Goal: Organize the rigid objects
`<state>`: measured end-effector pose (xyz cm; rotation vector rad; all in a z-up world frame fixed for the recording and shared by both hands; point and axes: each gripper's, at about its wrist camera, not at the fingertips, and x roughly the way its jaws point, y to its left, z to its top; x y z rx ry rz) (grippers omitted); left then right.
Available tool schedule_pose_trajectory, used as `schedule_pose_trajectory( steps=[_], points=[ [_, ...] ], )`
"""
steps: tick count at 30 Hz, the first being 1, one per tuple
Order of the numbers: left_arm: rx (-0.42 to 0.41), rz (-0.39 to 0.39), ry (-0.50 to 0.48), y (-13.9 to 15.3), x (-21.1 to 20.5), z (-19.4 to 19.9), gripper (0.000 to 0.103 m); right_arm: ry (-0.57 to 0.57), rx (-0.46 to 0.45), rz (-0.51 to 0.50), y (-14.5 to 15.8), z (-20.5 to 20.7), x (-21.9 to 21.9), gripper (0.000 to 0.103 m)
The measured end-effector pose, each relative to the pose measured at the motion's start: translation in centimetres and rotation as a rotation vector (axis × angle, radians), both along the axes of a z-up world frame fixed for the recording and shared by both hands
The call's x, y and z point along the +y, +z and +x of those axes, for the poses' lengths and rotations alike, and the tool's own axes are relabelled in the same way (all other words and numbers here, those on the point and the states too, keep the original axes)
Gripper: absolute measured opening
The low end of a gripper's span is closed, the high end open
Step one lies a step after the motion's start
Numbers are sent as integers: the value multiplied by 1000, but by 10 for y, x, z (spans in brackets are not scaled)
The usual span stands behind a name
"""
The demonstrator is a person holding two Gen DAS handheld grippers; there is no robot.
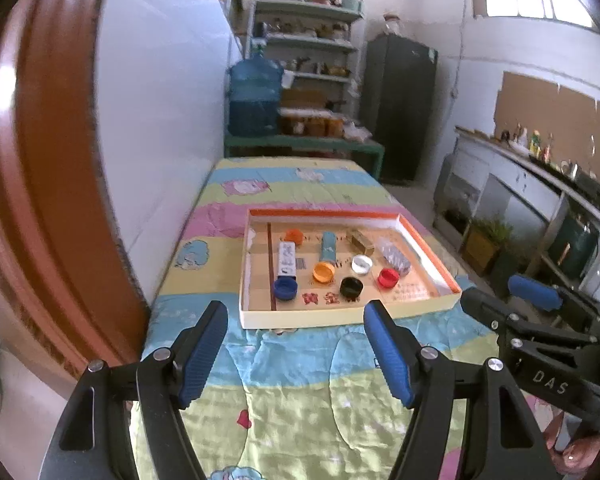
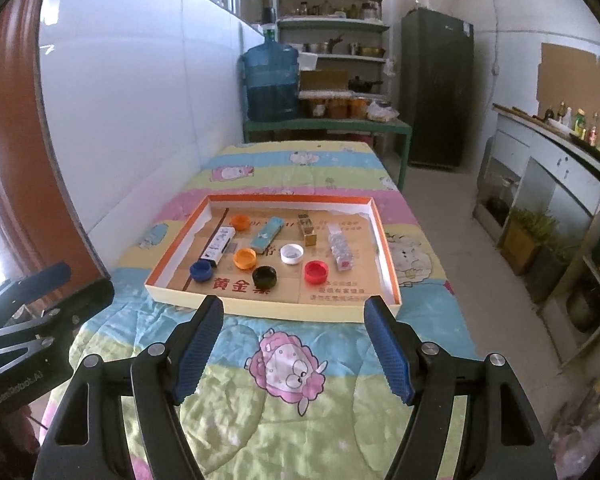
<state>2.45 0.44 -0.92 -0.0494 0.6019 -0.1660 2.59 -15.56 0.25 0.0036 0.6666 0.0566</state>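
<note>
**Readable marks**

The tray (image 2: 188,295) floor carries large red characters 黄金菜; smaller red lines beside them are too blurred to read. The right gripper (image 1: 540,360) body reads "DAS"; the left gripper (image 2: 20,360) body reads roughly "SenRobot.AI".

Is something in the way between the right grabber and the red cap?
Only the box's low front wall. The right gripper is open above the quilt, and the red cap sits just behind that wall, otherwise unblocked.

I see an orange-rimmed cream tray (image 2: 384,240) holding blue (image 2: 201,271), black (image 2: 265,276), red (image 2: 316,271), white (image 2: 292,253) and orange (image 2: 245,258) caps, on a pastel-striped cartoon-sheep quilt (image 2: 292,368). My gripper fingers (image 2: 196,354) carry blue pads.
</note>
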Motion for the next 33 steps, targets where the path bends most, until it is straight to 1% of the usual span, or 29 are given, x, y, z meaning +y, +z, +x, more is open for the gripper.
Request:
schedule_pose_trajectory(
  steps=[5, 8, 10, 12, 16, 20, 27, 33],
  points=[
    [-34, -33, 15, 10, 6, -18, 70, -18, -21, -15, 8, -17, 1, 74],
    [-46, -33, 30, 14, 7, -28, 69, -22, -36, -15, 13, -27, 1, 74],
    [-54, -41, 23, 18, 7, -34, 69, -24, -50, -19, 18, -34, 3, 74],
    [-57, -36, 31, 21, 7, -39, 69, -26, -60, -24, 21, -38, 4, 74],
    [-61, -16, 85, 28, 11, -50, 69, -30, -87, -36, 31, -51, 9, 74],
    [-48, -11, 79, 30, 13, -54, 69, -29, -107, -44, 37, -57, 14, 74],
    [-59, 11, 75, 32, 12, -57, 68, -19, -121, -52, 41, -59, 22, 74],
    [-63, 22, 97, 33, 12, -53, 68, -7, -131, -59, 43, -56, 26, 74]
  ],
)
